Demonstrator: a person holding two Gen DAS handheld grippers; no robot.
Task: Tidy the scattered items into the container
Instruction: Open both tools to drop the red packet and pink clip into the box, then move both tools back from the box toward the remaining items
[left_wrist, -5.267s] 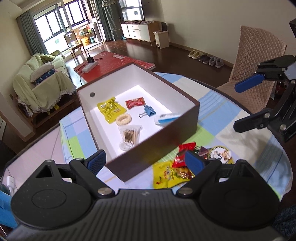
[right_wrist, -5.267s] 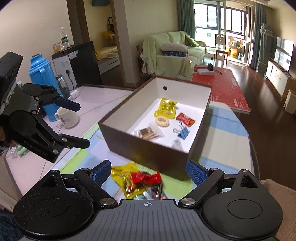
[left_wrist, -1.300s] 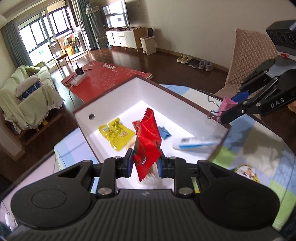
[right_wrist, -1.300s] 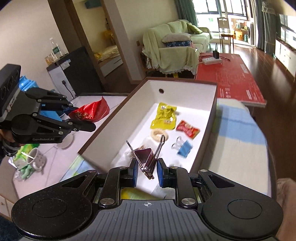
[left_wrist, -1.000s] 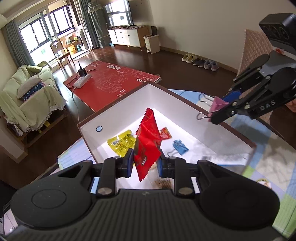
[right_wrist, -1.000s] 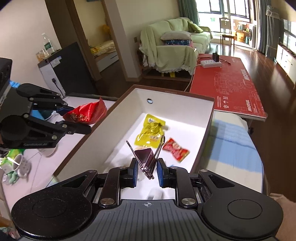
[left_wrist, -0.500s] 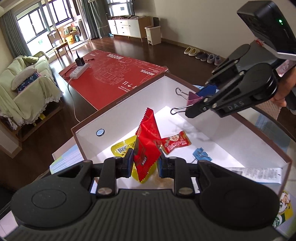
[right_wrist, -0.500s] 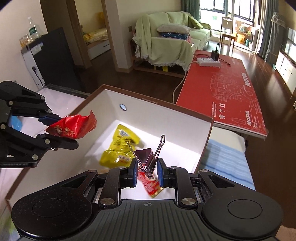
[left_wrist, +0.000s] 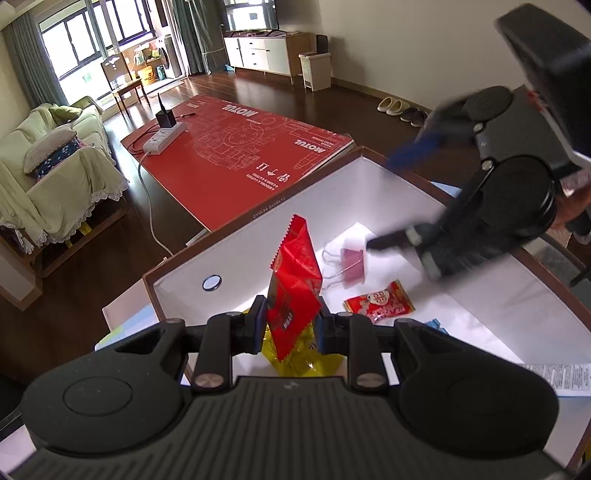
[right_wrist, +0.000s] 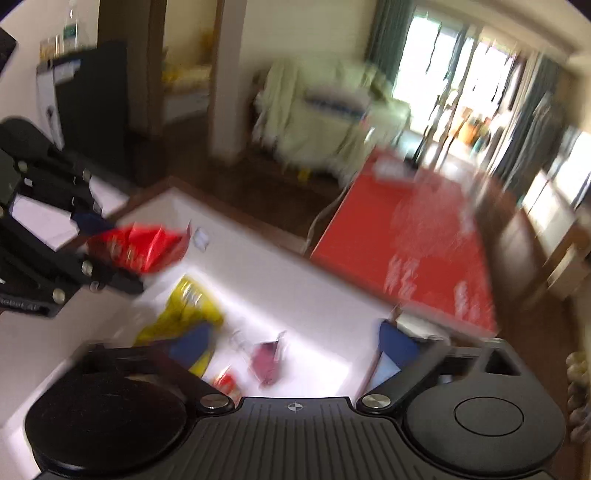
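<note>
L gripper (left_wrist: 290, 325) was clamped on the red snack packet (left_wrist: 293, 273), which stood upright between the pads at frame centre of the L wrist view, over the near end of the box (left_wrist: 258, 236), a brown-walled, white-lined container. R gripper (right_wrist: 291, 345) had its fingers spread wide and held nothing; the R wrist view was motion-blurred, so fine detail could not be read. The pink binder clip (left_wrist: 351, 264) lay on the box floor just right of centre in the L view, apart from both R fingers. Also in the box: small red packet (left_wrist: 378, 301) lower right of the clip, and yellow packet (left_wrist: 303, 360) directly below the held packet. Step in hand, by judgement: release of the red packet into the box. To do it well: keep the packet inside the wall line, lower it nearer the floor so it drops flat, not on edge, then open the pads fully. Risks: light foil may cling to a pad; R gripper sat at upper right, so keep the arms apart.
</note>
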